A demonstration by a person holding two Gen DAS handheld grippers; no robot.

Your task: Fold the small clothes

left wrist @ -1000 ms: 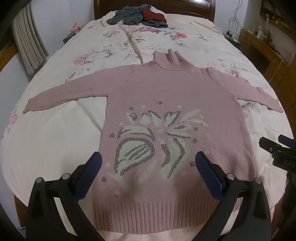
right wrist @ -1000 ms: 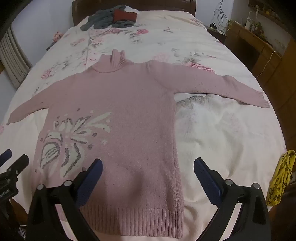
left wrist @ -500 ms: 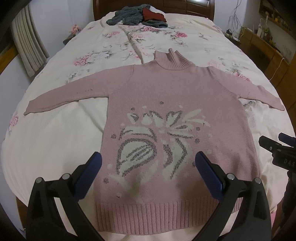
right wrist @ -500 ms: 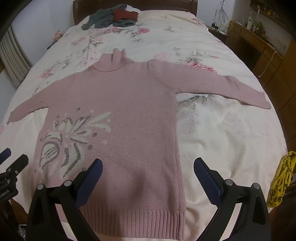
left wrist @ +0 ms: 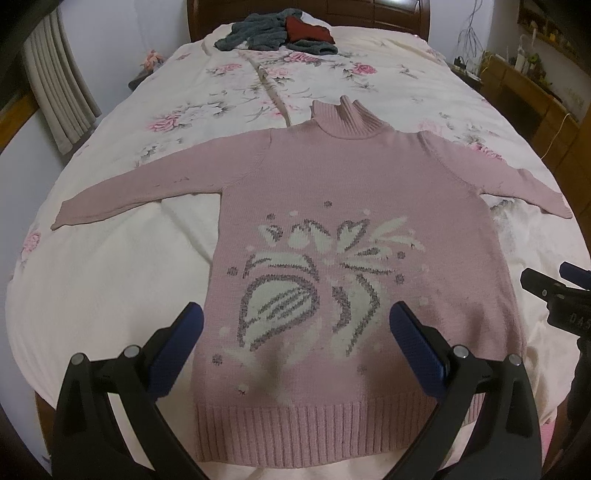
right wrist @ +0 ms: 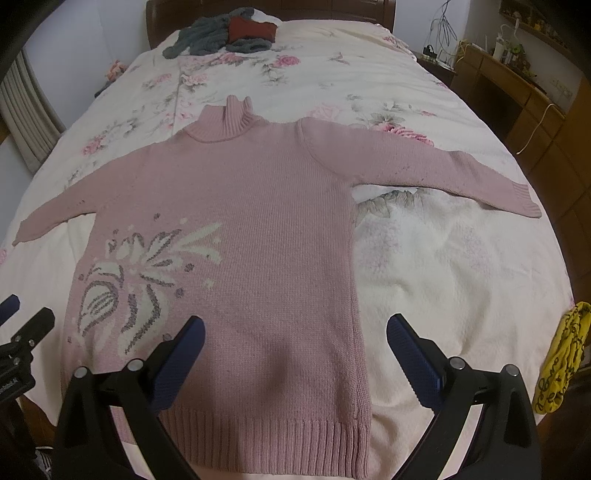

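A pink turtleneck sweater (left wrist: 351,184) with a white and grey flower pattern lies flat on the bed, front up, both sleeves spread out sideways. In the right wrist view the same sweater (right wrist: 266,206) fills the middle. My left gripper (left wrist: 295,328) hovers open above the sweater's lower half, near the ribbed hem (left wrist: 314,428). My right gripper (right wrist: 295,332) is open over the sweater's lower right side and hem (right wrist: 280,439). Neither holds anything. The right gripper's tip (left wrist: 554,295) shows at the left view's right edge.
The bed has a cream floral cover (left wrist: 110,277). A pile of grey and red clothes (left wrist: 284,33) lies near the headboard. A yellow patterned cloth (right wrist: 565,354) hangs at the bed's right edge. Wooden furniture (right wrist: 524,96) stands on the right, a curtain (left wrist: 55,92) on the left.
Both grippers have drifted slightly; the sweater sits a little lower and nearer in both views. The sweater itself has not been touched, and both grippers stay open.
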